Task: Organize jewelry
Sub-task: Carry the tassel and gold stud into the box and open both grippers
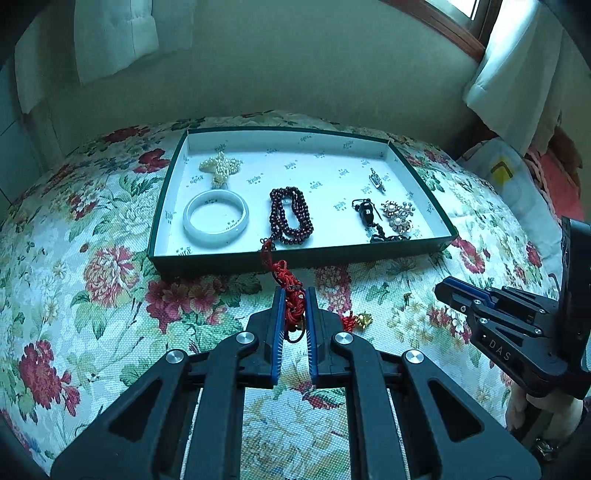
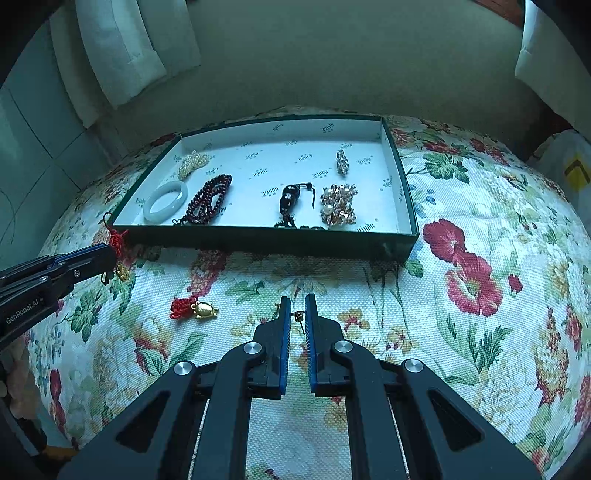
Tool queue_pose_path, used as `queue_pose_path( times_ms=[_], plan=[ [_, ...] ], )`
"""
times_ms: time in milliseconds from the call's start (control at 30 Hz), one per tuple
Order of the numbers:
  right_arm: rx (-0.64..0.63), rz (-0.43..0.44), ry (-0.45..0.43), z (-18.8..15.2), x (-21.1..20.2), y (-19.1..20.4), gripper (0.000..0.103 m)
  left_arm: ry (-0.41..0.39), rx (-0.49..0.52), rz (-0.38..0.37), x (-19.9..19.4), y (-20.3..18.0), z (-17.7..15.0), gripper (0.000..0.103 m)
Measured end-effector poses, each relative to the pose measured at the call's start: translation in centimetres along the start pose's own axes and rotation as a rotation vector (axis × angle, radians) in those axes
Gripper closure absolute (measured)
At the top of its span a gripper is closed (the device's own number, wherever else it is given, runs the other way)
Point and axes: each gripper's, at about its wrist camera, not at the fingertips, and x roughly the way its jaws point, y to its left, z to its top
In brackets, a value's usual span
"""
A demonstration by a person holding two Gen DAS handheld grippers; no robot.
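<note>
My left claw (image 1: 294,295) is pinching the red cord (image 1: 291,299) at frame centre; right claw (image 2: 297,314) is pinched on a tiny stud (image 2: 300,316). Next I reckon both go into the tray (image 1: 303,254) above.

- Dim, blue-green daylight, seemingly from the wood-framed window (image 1: 458,22) at upper right.
- Strong fisheye bending and dark corner vignetting.
- Centre sharp, edges soft.
</note>
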Motion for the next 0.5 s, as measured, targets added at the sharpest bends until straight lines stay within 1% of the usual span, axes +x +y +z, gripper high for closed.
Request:
queue_pose_path(
  times_ms=[233, 500],
  plan=[
    [-0.011, 0.020, -0.060, 3.2, -0.5, 0.4, 0.095, -0.043, 0.011, 0.002, 0.1, 0.1, 2.7, 0.093],
    [-0.019, 0.021, -0.127, 7.8, 0.6, 0.6, 0.095, -0.094, 0.026, 0.027, 1.9, 0.6, 6.9, 0.093]
  ],
)
